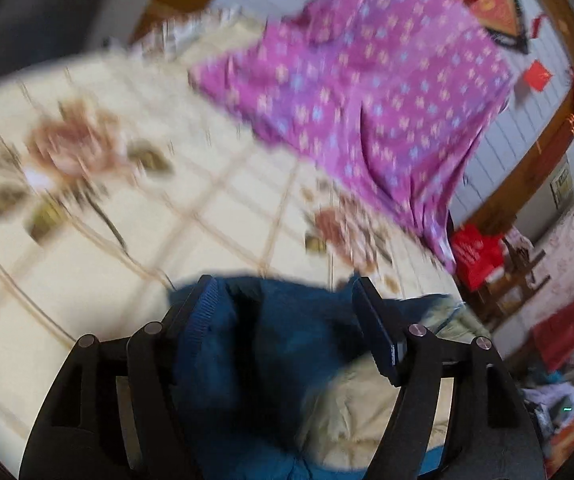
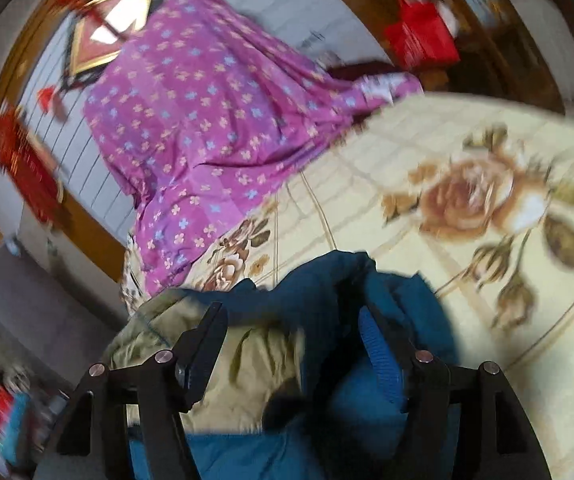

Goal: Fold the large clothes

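A dark blue jacket [image 1: 295, 340] with a cream fleecy lining [image 1: 359, 408] lies bunched on a cream bedspread printed with roses [image 1: 87, 240]. My left gripper [image 1: 283, 284] stands open over it, with blue cloth lying loose between its fingers. In the right wrist view the same jacket [image 2: 327, 292] and its lining [image 2: 247, 360] sit under my right gripper [image 2: 293, 308]. That gripper is open too, its fingers astride a fold of the cloth. Both views are blurred.
A purple flowered quilt [image 1: 367, 100] [image 2: 207, 120] is heaped at the far side of the bed against a white panelled wall with wooden trim. Red bags [image 1: 475, 252] [image 2: 419, 36] and clutter stand beyond the bed's edge. A red diamond decoration [image 1: 499, 8] hangs on the wall.
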Demonstrator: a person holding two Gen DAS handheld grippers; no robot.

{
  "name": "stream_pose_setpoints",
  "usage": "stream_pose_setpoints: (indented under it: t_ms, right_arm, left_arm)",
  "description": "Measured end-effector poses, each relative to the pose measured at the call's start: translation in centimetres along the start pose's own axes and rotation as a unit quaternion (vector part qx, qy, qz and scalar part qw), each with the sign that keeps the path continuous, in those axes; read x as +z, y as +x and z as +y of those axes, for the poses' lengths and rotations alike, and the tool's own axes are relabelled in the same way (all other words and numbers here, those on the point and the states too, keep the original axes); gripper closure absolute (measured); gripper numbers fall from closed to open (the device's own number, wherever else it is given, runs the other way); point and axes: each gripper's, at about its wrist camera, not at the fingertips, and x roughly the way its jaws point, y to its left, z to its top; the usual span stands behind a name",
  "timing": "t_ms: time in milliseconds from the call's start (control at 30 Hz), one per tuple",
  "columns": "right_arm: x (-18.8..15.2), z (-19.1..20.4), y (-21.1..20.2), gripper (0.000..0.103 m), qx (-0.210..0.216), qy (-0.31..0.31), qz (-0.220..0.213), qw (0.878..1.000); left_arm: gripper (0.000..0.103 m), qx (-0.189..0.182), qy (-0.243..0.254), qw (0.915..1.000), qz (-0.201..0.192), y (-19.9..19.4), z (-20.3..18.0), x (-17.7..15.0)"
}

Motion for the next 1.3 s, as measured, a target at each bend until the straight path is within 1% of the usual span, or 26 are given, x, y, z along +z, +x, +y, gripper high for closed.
stream_pose_setpoints:
  t_ms: [67,100,167,200,233,267,333,367,433,467,500,533,567,600,667,700,733,833,867,933,1000,1100,1167,1200,1267,1300]
  right_arm:
    - [-0.4,1.4,-1.7,0.037,0.005,-0.042,-0.014,0.999]
    - [-0.8,2.3,-2.5,0.037,0.008,-0.073,-0.018,0.997]
    - [-1.6,3.6,-3.1,0.036,0.0,-0.124,-0.015,0.992]
    - [-2.0,4.0,-2.9,0.036,0.0,-0.145,-0.004,0.989]
    - [-2.5,4.6,-2.2,0.036,0.003,-0.166,0.021,0.986]
    - [-2.8,4.7,-1.7,0.036,0.004,-0.172,0.035,0.984]
    - [-3.3,4.9,-0.5,0.036,0.0,-0.171,0.061,0.983]
    - [-3.4,4.7,0.1,0.036,-0.008,-0.168,0.071,0.983]
    - [-3.3,4.5,1.9,0.036,-0.032,-0.151,0.094,0.984]
    - [-3.2,4.4,2.6,0.036,-0.036,-0.142,0.1,0.984]
    - [-2.8,4.4,3.7,0.034,-0.043,-0.127,0.109,0.985]
    - [-2.4,4.5,4.8,0.023,-0.048,-0.119,0.12,0.984]
    - [-2.0,4.7,6.6,0.018,-0.056,-0.114,0.148,0.981]
    - [-1.5,4.7,8.4,0.017,-0.065,-0.109,0.173,0.977]
    - [-0.7,4.7,10.6,0.016,-0.084,-0.106,0.185,0.973]
    - [-0.2,4.6,11.6,0.013,-0.091,-0.105,0.189,0.972]
    - [0.3,4.3,13.1,0.008,-0.101,-0.105,0.2,0.969]
    - [0.9,2.8,16.0,0.004,-0.121,-0.099,0.221,0.963]
    - [1.1,2.3,16.6,0.002,-0.117,-0.097,0.223,0.963]
    - [1.5,1.6,17.1,0.0,-0.097,-0.084,0.221,0.967]
    - [1.7,0.8,17.3,0.0,-0.081,-0.075,0.22,0.969]
    - [1.6,0.5,17.1,0.0,-0.071,-0.064,0.21,0.973]
    - [1.4,1.1,16.9,0.0,-0.073,-0.074,0.206,0.973]
    - [1.4,1.4,16.0,0.005,-0.076,-0.076,0.186,0.977]
    - [1.7,2.7,14.3,0.005,-0.084,-0.085,0.148,0.982]
    - [1.8,3.7,12.9,0.005,-0.078,-0.095,0.128,0.984]
  left_arm:
    - [0.03,0.029,0.017,0.9986,-0.041,-2.8,-0.8,-0.4]
    - [0.03,0.031,0.02,0.9984,-0.043,-3.4,-1.0,-0.7]
    - [0.03,0.031,0.036,0.9986,-0.024,-3.9,-2.2,-2.0]
    - [0.03,0.034,0.048,0.9982,-0.017,-3.9,-2.8,-2.8]
    - [0.03,0.041,0.067,0.9969,-0.006,-3.7,-3.8,-3.9]
    - [0.03,0.052,0.086,0.9949,0.009,-3.2,-4.6,-4.8]
    - [0.03,0.064,0.111,0.991,0.039,-1.9,-6.0,-6.3]
    - [0.03,0.062,0.117,0.99,0.047,-1.2,-6.7,-6.7]
    - [0.03,0.063,0.127,0.9883,0.055,0.3,-7.6,-7.1]
    - [0.03,0.064,0.128,0.9881,0.056,1.4,-8.3,-6.7]
    - [0.03,0.062,0.13,0.9877,0.06,2.4,-8.8,-6.4]
    - [0.03,0.061,0.134,0.9865,0.073,3.7,-9.2,-6.0]
    - [0.03,0.07,0.137,0.984,0.09,5.6,-9.8,-5.5]
    - [0.03,0.08,0.139,0.9826,0.093,6.6,-10.1,-5.1]
    - [0.03,0.103,0.154,0.9773,0.103,9.6,-10.4,-3.9]
    - [0.03,0.116,0.155,0.9759,0.102,10.7,-10.2,-3.5]
    - [0.03,0.128,0.151,0.975,0.101,11.6,-9.8,-3.1]
    - [0.03,0.175,0.114,0.9723,0.106,14.7,-6.6,-2.3]
    - [0.03,0.18,0.09,0.9729,0.114,15.5,-5.0,-2.3]
    - [0.028,0.166,0.059,0.9768,0.122,15.9,-3.4,-2.3]
    - [0.028,0.168,0.059,0.977,0.117,15.6,-3.0,-2.4]
    - [0.028,0.182,0.076,0.9739,0.112,15.0,-3.1,-2.9]
    - [0.028,0.204,0.081,0.9718,0.087,13.7,-3.4,-3.1]
    - [0.028,0.212,0.088,0.9704,0.074,13.1,-3.7,-3.2]
    - [0.028,0.225,0.108,0.9675,0.041,11.4,-4.8,-3.1]
    - [0.028,0.218,0.121,0.9681,0.023,10.1,-5.6,-3.1]
